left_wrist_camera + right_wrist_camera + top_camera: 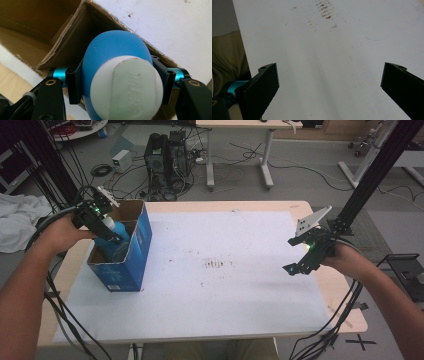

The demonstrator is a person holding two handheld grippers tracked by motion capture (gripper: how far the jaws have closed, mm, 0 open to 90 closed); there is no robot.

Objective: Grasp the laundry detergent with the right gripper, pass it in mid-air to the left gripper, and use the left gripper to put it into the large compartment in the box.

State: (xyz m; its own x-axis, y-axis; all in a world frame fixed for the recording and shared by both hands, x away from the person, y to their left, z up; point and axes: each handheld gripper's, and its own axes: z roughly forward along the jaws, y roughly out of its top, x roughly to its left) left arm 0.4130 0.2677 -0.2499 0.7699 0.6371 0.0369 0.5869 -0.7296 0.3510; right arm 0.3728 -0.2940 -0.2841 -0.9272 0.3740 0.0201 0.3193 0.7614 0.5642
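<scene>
Table (pixel 225 320) ran across the middle of the high view, covered by a white sheet (pixel 240 285), faint brown smudges near its centre (pixel 215 264).

Blue cardboard box (pixel 131 260) stood at the left of the sheet, top flaps open, brown inside, a divider splitting it into a far and a near compartment. Something else blue already sat low in the near one; could not make out what.

Blue bottle (pixel 111 227) with a white cap was at the box's open top, tilted, its lower end past the rim on the near-compartment side. In the left gripper view the bottle (pixel 117 57) took the centre of the frame, cap (pixel 127 87) toward the camera, cardboard corner behind it.

Left gripper (pixel 100 220), upper left of the high view, was clamped on the bottle, one jaw on either side of its body, pads pressing.

Right gripper (pixel 305 257), at the right of the high view, hung over bare sheet with its jaws spread wide and nothing between them. In the right gripper view, plain sheet (pixel 324 62) lay between the jaws.

Judgement: pick-up done, carry done, bottle partly into the box. Left to do: lower it fully, let go, pull the gripper clear. Whether it touched the bottom, I could not tell.
</scene>
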